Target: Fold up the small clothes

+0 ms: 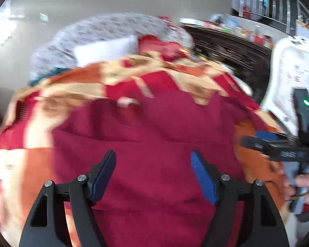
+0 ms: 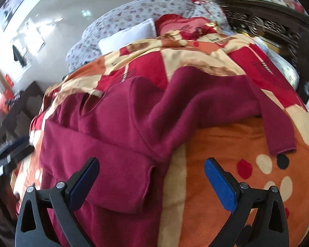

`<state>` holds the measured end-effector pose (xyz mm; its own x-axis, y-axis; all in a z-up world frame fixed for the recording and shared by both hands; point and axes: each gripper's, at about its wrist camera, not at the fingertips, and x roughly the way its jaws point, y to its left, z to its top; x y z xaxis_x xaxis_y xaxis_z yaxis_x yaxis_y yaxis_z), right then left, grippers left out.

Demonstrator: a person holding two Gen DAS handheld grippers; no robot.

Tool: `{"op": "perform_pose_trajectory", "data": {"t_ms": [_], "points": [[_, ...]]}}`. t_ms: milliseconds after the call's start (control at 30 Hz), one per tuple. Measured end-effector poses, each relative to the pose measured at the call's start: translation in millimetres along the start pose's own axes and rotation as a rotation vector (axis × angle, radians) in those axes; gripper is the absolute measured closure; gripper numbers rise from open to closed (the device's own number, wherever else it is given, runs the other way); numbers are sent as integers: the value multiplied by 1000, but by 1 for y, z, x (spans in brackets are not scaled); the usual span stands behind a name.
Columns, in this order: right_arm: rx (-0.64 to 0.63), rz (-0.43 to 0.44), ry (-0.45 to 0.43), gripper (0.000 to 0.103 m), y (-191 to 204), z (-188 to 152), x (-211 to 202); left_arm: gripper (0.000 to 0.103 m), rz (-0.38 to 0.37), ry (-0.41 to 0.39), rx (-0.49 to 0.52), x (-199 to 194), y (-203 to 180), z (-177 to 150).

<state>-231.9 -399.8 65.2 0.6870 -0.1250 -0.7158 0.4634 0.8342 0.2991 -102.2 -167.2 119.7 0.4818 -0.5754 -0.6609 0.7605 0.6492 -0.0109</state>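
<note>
A maroon long-sleeved top (image 2: 117,135) lies spread on a patterned orange, red and cream blanket (image 2: 226,144), collar away from me. One sleeve (image 2: 276,121) stretches to the right, cuff on the orange patch. My right gripper (image 2: 152,177) is open and empty above the top's right edge. In the blurred left wrist view the same top (image 1: 154,144) fills the middle, and my left gripper (image 1: 153,170) is open and empty above it. The right gripper (image 1: 278,150) also shows at that view's right edge, held by a hand.
A floral grey quilt (image 2: 134,14), a white pillow (image 2: 129,35) and red clothes (image 2: 183,25) lie at the bed's far end. A dark carved wooden headboard (image 2: 263,24) runs along the right. A white chair (image 1: 294,65) stands on the right.
</note>
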Motion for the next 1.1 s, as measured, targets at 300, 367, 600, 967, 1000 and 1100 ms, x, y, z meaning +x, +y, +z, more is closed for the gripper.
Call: {"op": "perform_pose_trajectory", "data": {"t_ms": [300,367,600,967,1000,1100], "points": [[-245,56,4,0,50,3,28,20,162,-44,78,36,81,22],[-358,94,17,0,66,8,39,20,138,-4,93,50,91,26],[-587,193,109,6,92,19,79,18,-45,116,120,80,113,28],[-689,138,75,92,120,9,76,55,126,150,216,104,118,7],[-693,129,46,92,122,12,69,62,125,143,197,102,122,9],[-711,55,-60,92,123,26,56,75,149,110,125,93,137,16]]}}
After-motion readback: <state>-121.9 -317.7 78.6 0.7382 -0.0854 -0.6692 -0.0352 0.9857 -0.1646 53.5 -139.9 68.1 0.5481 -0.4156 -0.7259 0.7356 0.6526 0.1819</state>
